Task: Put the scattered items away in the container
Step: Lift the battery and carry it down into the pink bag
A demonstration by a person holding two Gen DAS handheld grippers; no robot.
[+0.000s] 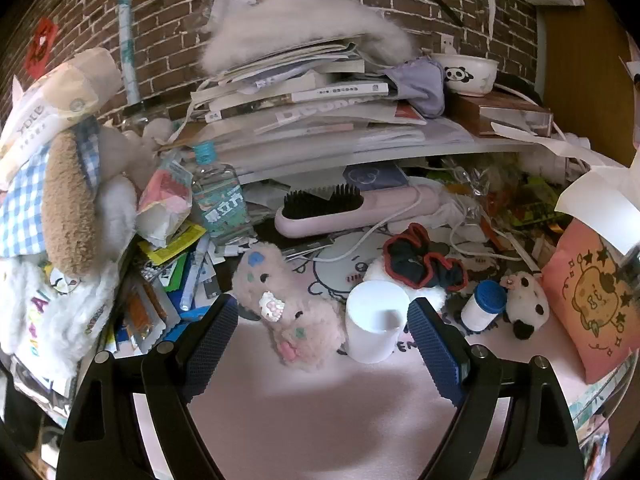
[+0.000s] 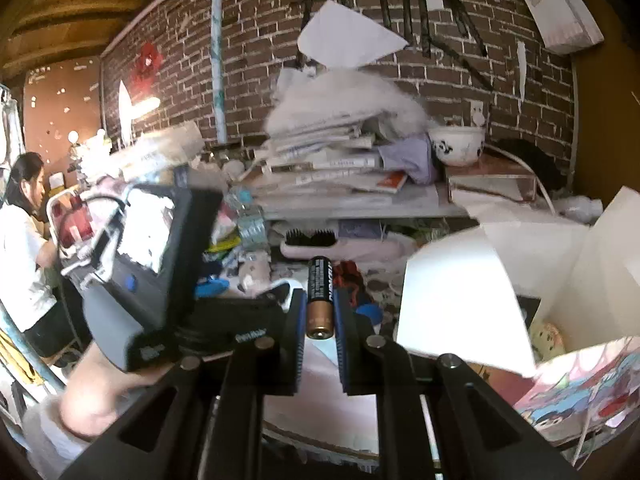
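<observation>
My left gripper (image 1: 322, 316) is open low over the pink desk mat (image 1: 304, 396). Between its blue pads lie a fluffy pink plush (image 1: 288, 312) and a white cylindrical cup (image 1: 374, 322), the cup close to the right pad. My right gripper (image 2: 320, 308) is shut on a black and copper battery (image 2: 320, 296), held upright in the air. To its right stands an open white cardboard box (image 2: 516, 280) with raised flaps; a small doll face (image 2: 550, 338) shows inside. The left gripper body (image 2: 160, 272) and a hand holding it appear at the left of the right wrist view.
Around the mat lie a small blue-capped bottle (image 1: 482, 306), a panda plush (image 1: 524, 306), a red-edged dark scrunchie (image 1: 420, 260), a pink hairbrush (image 1: 344, 210), a water bottle (image 1: 220, 196) and a pink bag (image 1: 592, 300). A shelf (image 1: 360, 144) piled with books hangs behind. A person (image 2: 24, 232) sits far left.
</observation>
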